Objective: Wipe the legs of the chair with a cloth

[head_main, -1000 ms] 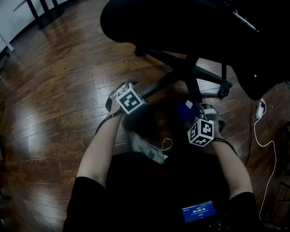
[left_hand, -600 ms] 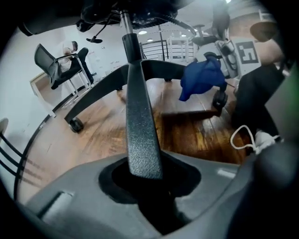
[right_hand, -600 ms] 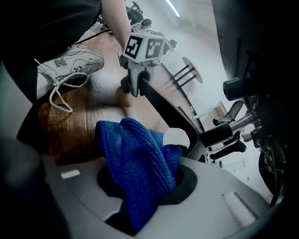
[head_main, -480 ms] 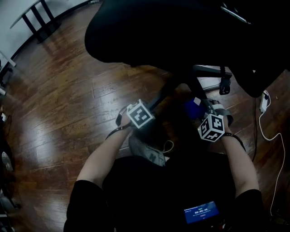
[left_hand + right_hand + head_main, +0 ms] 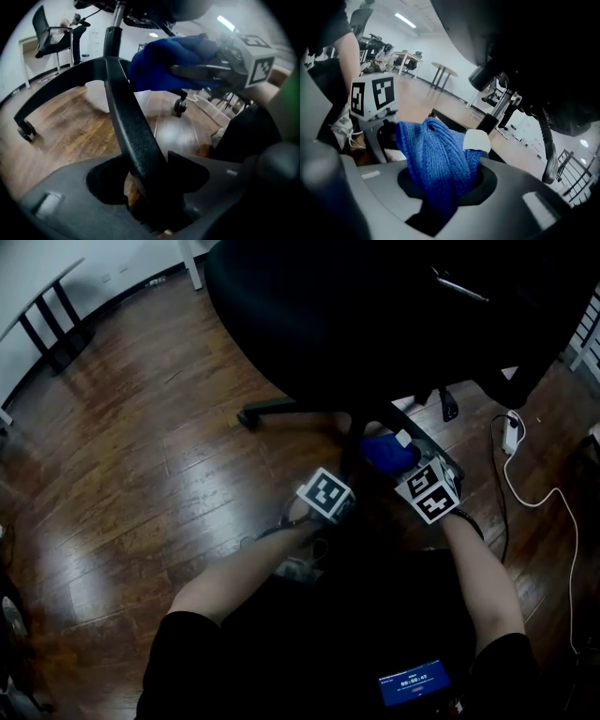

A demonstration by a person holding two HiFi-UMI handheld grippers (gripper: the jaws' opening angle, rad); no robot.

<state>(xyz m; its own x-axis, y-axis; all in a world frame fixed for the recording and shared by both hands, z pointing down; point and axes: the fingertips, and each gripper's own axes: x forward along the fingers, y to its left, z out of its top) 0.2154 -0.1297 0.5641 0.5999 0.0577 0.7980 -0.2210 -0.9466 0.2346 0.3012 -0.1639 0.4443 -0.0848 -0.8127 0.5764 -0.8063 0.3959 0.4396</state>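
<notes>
The black office chair (image 5: 375,315) fills the top of the head view; one leg (image 5: 281,409) of its base runs left to a caster (image 5: 246,416). In the left gripper view another black leg (image 5: 126,117) runs straight between the jaws of my left gripper (image 5: 150,183). Those jaws have just been opening, and a sliver of floor shows beside the leg. My right gripper (image 5: 440,185) is shut on a bunched blue cloth (image 5: 436,154) with a white tag (image 5: 477,140). The cloth (image 5: 384,451) hangs near the chair's hub, just above that leg (image 5: 164,65).
Dark wood floor (image 5: 141,474) lies all around. A white power strip (image 5: 511,432) and its cable (image 5: 553,512) lie to the right. A caster (image 5: 450,409) stands at the right of the base. Black table legs (image 5: 56,329) are at the far left. A shoe (image 5: 300,568) is below my left gripper.
Both hands have shifted right and up toward the chair's hub. The left gripper left the left-hand leg and now straddles a leg near the centre. The blue cloth rose with the right gripper.
</notes>
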